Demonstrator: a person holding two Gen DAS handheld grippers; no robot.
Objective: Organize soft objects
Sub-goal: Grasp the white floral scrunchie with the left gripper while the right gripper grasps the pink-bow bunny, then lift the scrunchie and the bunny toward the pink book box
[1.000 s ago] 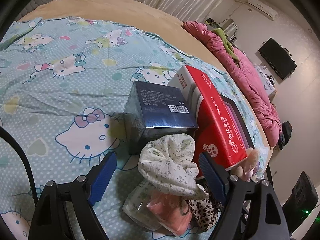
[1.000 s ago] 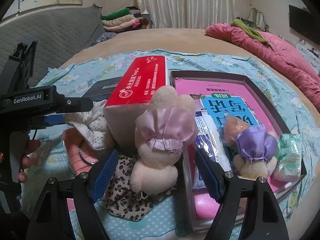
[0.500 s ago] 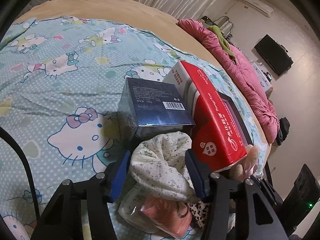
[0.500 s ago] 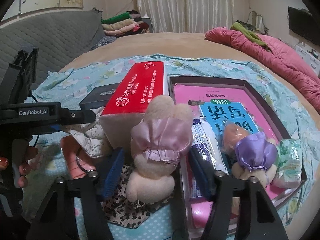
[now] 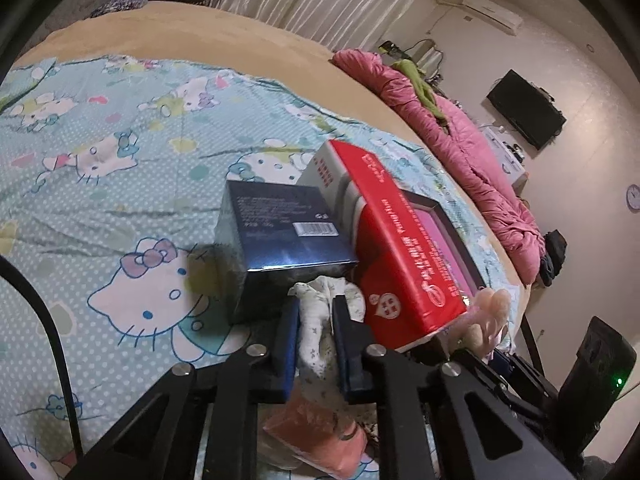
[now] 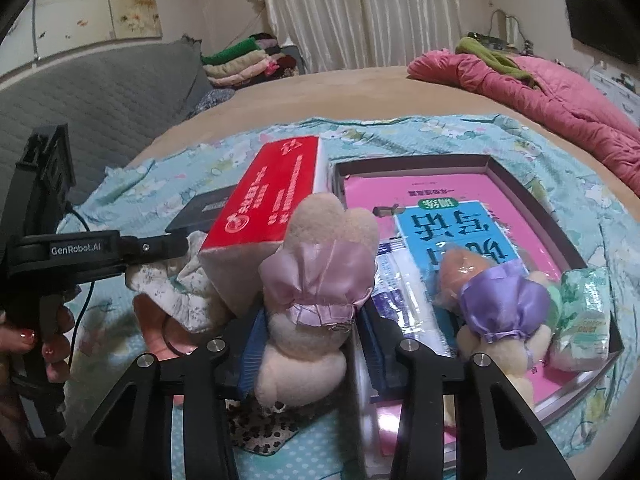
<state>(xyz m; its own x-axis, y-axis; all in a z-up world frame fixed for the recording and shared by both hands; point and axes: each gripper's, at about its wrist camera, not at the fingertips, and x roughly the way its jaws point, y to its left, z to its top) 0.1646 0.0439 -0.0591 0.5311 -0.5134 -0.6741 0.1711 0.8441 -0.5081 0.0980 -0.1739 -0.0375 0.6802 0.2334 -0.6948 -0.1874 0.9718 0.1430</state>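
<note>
A white floral cloth [image 5: 316, 332] is bunched against a dark blue box [image 5: 280, 232], and my left gripper [image 5: 315, 306] is shut on it; the same gripper [image 6: 176, 250] shows at the left of the right wrist view. A cream plush toy in a pink dress [image 6: 320, 256] leans on a red box [image 6: 276, 196]. My right gripper [image 6: 312, 320] has its jaws closing around the toy's body, pads pressing its sides. A second plush in a purple dress [image 6: 496, 304] lies in the dark tray [image 6: 520, 192].
The tray also holds a pink and blue book [image 6: 452, 216], a tube pack [image 6: 404, 292] and a tissue pack [image 6: 584, 312]. A pink packet [image 5: 320, 436] and leopard fabric [image 6: 260, 428] lie under the grippers. A pink quilt [image 5: 472, 168] covers the bed's far side.
Both grippers went from wide open to closed: the left onto the floral cloth, the right onto the pink-dressed plush. Neither hand has shifted much.
</note>
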